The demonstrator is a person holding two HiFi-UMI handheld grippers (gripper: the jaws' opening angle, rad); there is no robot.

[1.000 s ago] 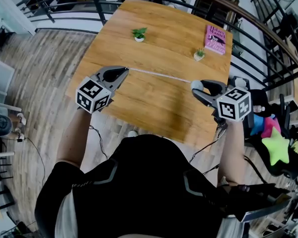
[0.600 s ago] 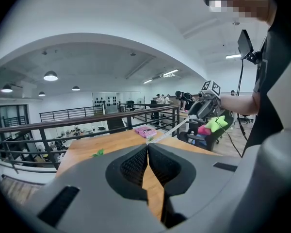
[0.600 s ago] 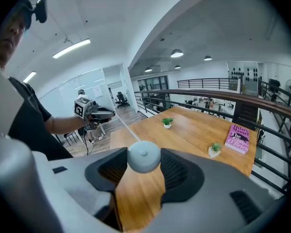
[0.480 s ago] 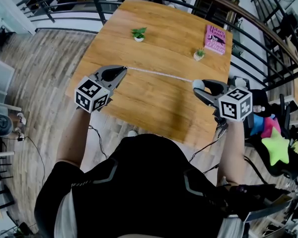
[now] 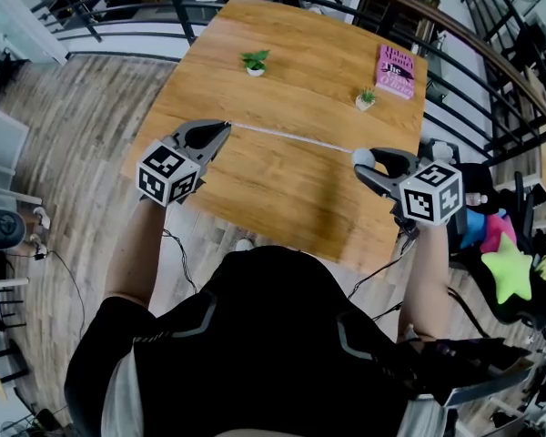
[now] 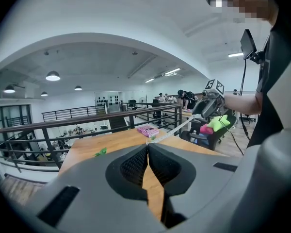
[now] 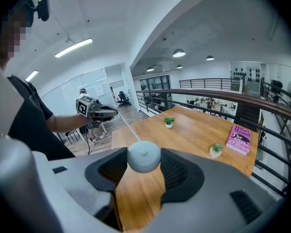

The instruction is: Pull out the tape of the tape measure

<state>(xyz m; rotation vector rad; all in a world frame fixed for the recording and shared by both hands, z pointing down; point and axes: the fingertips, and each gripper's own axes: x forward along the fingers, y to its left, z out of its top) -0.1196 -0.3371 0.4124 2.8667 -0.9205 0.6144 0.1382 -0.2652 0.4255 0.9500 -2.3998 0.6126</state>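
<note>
With the tape (image 5: 291,138) stretched above the bench (image 5: 282,198) between the left hand-held gripper (image 5: 227,129), clamped on its end, and the right hand-held gripper (image 5: 360,158), gripping the round tape measure (image 7: 143,156), extension appeared well advanced, and any further pull would require moving the grippers farther apart.

Table: the broad orange-brown wooden table (image 5: 291,89) is showing smooth, softly sheened grain.
Case: the round pale grey plastic tape measure case (image 7: 144,157) is looking smooth and matt.
Tape: the thin white tape (image 5: 291,137) is reading flat and dull; material unclear.
Grippers: the left gripper (image 6: 148,147) and right gripper (image 5: 358,159) are showing matt grey plastic, with ribbed black pads (image 6: 131,166).
</note>
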